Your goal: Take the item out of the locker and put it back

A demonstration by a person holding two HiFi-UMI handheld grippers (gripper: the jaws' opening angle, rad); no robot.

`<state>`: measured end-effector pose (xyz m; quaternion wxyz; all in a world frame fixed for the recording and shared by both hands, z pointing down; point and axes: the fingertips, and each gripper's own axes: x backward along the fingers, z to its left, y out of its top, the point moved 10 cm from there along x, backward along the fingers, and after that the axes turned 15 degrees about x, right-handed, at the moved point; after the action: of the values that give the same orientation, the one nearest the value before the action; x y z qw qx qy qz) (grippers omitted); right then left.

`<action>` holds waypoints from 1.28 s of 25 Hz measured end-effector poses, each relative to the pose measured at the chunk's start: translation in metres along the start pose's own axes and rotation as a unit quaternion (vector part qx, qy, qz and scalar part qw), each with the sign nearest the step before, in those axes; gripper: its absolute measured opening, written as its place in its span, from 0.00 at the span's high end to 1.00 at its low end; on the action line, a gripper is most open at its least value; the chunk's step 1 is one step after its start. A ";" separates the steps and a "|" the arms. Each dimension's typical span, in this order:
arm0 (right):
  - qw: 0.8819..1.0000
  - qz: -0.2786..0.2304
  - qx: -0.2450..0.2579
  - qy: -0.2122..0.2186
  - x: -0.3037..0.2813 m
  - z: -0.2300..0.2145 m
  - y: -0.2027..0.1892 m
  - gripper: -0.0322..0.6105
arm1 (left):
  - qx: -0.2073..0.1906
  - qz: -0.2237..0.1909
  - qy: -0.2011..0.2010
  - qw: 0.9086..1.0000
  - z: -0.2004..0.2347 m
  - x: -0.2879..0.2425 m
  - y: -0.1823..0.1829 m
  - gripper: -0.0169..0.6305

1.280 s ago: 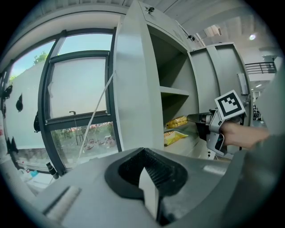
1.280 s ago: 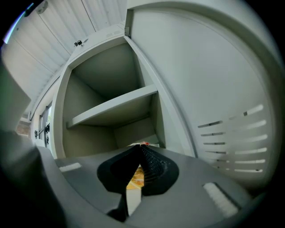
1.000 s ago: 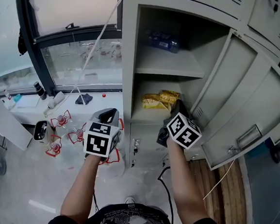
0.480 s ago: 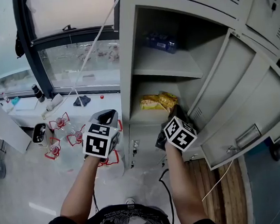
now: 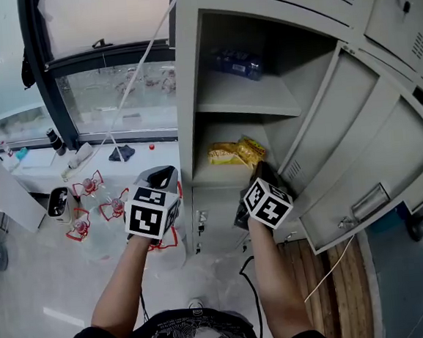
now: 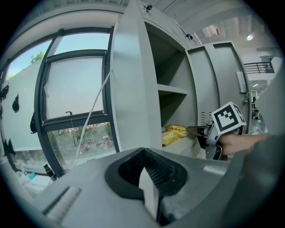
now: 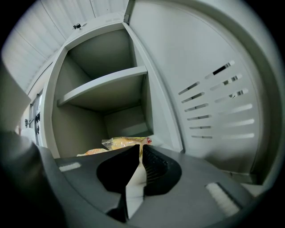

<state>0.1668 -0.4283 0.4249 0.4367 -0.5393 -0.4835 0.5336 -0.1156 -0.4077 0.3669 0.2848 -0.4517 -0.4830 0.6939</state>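
Note:
Two yellow snack bags (image 5: pixel 236 152) lie on the lower shelf of the open grey locker (image 5: pixel 190 93); they also show in the left gripper view (image 6: pixel 174 133) and the right gripper view (image 7: pixel 122 142). My right gripper (image 5: pixel 260 172) is shut and empty, its tips just in front of the shelf edge, a short way from the bags (image 7: pixel 139 153). Left of the locker, my left gripper (image 5: pixel 162 176) is held low, shut with nothing in it (image 6: pixel 144 171). A blue packet (image 5: pixel 235 62) lies on the upper shelf.
The locker door (image 5: pixel 342 153) stands swung open to the right of my right arm. Several bottles in red holders (image 5: pixel 89 205) stand on the floor at the left below a window (image 5: pixel 109 92). A black cable (image 5: pixel 246 272) runs down by the locker's base.
My right gripper has sunk a little in front of the lower shelf and rolled slightly. The left gripper has kept still.

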 end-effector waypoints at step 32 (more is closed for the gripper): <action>0.986 -0.031 0.112 0.120 0.083 0.002 0.057 0.86 | 0.024 -0.028 0.017 0.999 -0.062 0.054 0.007 0.97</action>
<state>0.1648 -0.3547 0.3554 0.5655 -0.5323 -0.3812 0.5017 -0.0827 -0.3399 0.3334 0.3230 -0.4424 -0.4740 0.6894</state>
